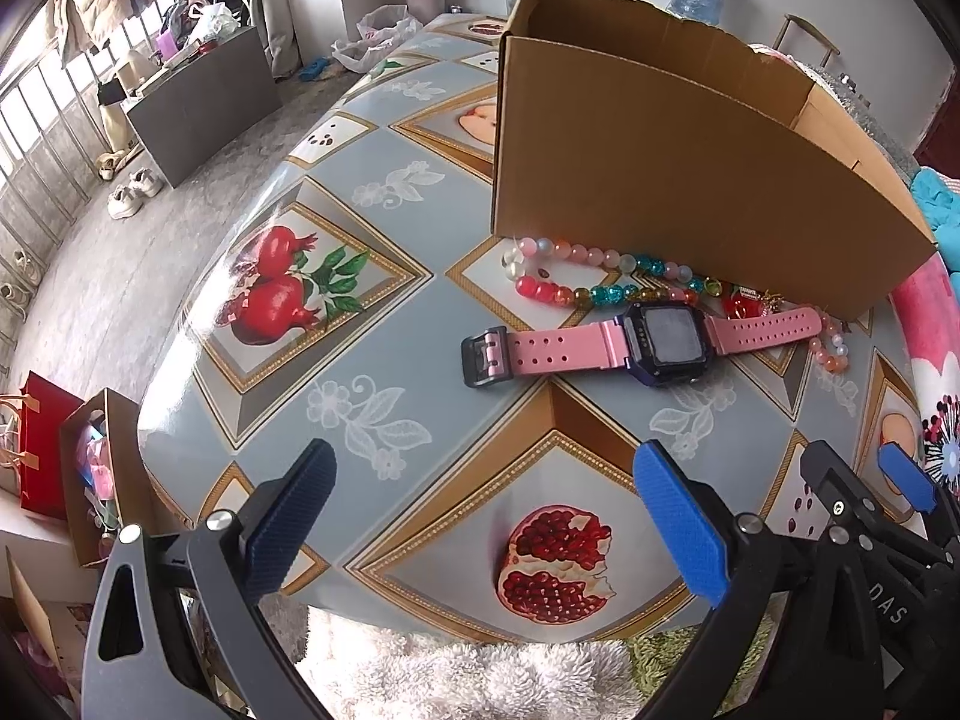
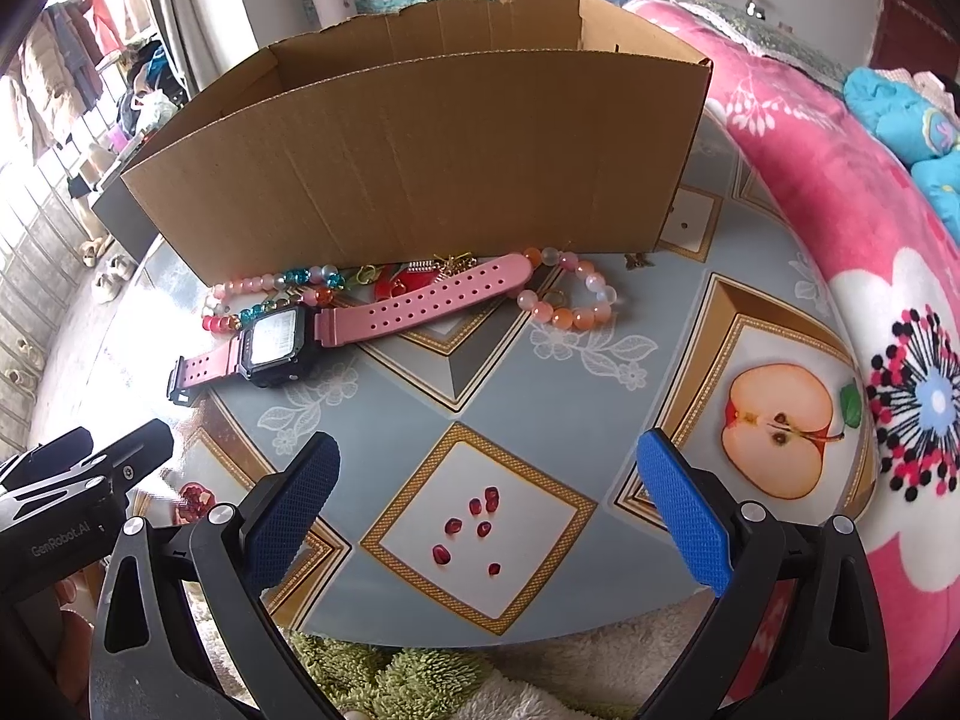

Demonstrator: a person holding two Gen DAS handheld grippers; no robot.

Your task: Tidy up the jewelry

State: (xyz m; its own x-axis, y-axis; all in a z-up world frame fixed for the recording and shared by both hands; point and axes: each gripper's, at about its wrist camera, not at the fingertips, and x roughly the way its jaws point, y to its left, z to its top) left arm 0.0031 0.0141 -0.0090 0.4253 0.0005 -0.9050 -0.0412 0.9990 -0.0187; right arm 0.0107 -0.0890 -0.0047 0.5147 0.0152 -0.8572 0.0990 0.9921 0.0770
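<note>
A pink-strapped watch (image 1: pixel 648 339) (image 2: pixel 336 321) with a dark square face lies flat on the table in front of an open cardboard box (image 1: pixel 678 180) (image 2: pixel 420 168). Bead bracelets lie along the box's foot: a pink and teal one (image 1: pixel 576 276) (image 2: pixel 264 294), and a peach one (image 2: pixel 570 300) (image 1: pixel 831 348) to the right. A red charm (image 2: pixel 414 279) (image 1: pixel 741 305) sits between them. My left gripper (image 1: pixel 492 516) is open near the table's front edge, short of the watch. My right gripper (image 2: pixel 492 504) is open too, beside it, nothing between its fingers.
The table (image 2: pixel 540 396) carries a fruit-print cloth. A pink floral blanket (image 2: pixel 840 252) lies along its right side. Fluffy fabric (image 1: pixel 480 672) lies under the front edge. Left of the table sit paper bags (image 1: pixel 66 462) and shoes (image 1: pixel 135 192) on the floor.
</note>
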